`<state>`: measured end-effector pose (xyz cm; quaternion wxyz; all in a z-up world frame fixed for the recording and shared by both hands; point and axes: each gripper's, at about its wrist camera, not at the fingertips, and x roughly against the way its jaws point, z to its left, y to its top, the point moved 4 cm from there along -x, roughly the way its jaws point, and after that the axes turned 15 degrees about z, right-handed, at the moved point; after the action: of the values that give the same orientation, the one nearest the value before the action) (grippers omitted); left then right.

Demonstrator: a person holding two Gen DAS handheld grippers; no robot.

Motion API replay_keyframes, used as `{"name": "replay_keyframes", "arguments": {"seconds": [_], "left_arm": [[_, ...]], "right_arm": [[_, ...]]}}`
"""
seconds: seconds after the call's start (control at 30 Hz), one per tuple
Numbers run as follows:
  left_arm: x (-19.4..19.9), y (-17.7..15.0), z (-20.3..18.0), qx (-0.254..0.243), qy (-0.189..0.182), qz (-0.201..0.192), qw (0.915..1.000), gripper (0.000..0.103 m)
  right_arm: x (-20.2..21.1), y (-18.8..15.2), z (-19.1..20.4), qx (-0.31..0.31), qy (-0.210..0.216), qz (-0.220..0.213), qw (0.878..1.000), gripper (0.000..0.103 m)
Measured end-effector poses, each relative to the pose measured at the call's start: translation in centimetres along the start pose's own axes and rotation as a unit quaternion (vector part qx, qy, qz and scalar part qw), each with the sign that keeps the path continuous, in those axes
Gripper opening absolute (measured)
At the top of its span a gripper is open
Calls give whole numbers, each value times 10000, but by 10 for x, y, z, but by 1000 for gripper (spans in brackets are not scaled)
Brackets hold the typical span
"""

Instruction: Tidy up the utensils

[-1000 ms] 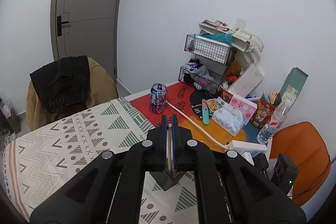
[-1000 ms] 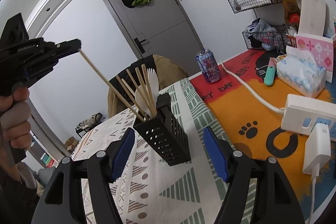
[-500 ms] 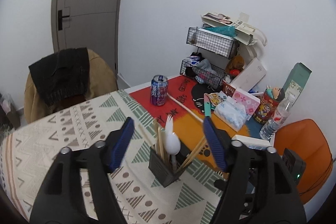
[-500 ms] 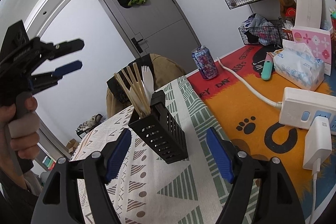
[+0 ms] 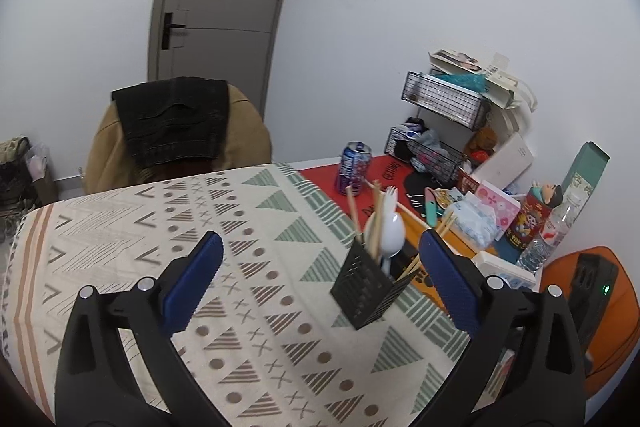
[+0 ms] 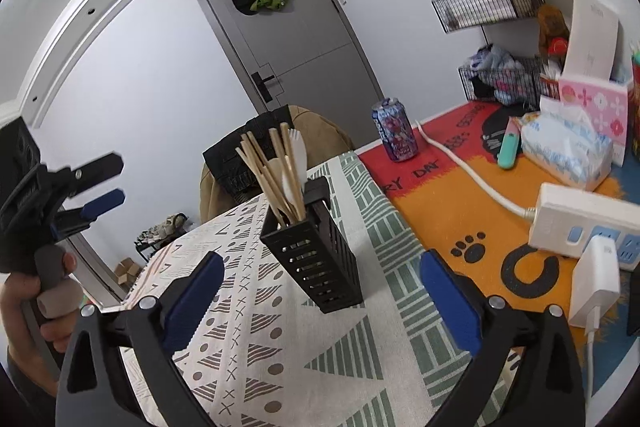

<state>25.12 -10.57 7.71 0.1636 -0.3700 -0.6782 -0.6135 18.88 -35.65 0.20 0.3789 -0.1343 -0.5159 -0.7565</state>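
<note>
Chopsticks (image 6: 264, 167) at twelve o'clock: light, stiff, slippery; pinch mid-shaft. Your left hand-held gripper (image 5: 320, 267) and right hand-held gripper (image 6: 320, 279), just opened, gape wide, empty.

Even, bright indoor light with soft shadows and no glare; fisheye bending and dark corners; the far-right wire baskets (image 6: 486, 3) look slightly blurred.

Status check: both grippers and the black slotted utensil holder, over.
Left gripper and right gripper open, empty, jaws just widened. Black slotted utensil holder upright, holding wooden chopsticks and white plastic fork. Nothing obstructing.
</note>
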Motion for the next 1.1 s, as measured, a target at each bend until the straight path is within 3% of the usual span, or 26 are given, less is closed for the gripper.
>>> {"name": "replay_keyframes", "arguments": {"seconds": [0.53, 0.8, 1.1], "left_arm": [[59, -74, 42, 430, 374, -324, 9979, 98], [78, -114, 47, 219, 631, -391, 9970, 98], [90, -155, 47, 65, 674, -312, 9972, 98]], "right_arm": [[20, -22, 53, 890, 218, 165, 9957, 96], [28, -46, 68, 1296, 286, 329, 9906, 96], [38, -74, 77, 1543, 234, 474, 9866, 96]]}}
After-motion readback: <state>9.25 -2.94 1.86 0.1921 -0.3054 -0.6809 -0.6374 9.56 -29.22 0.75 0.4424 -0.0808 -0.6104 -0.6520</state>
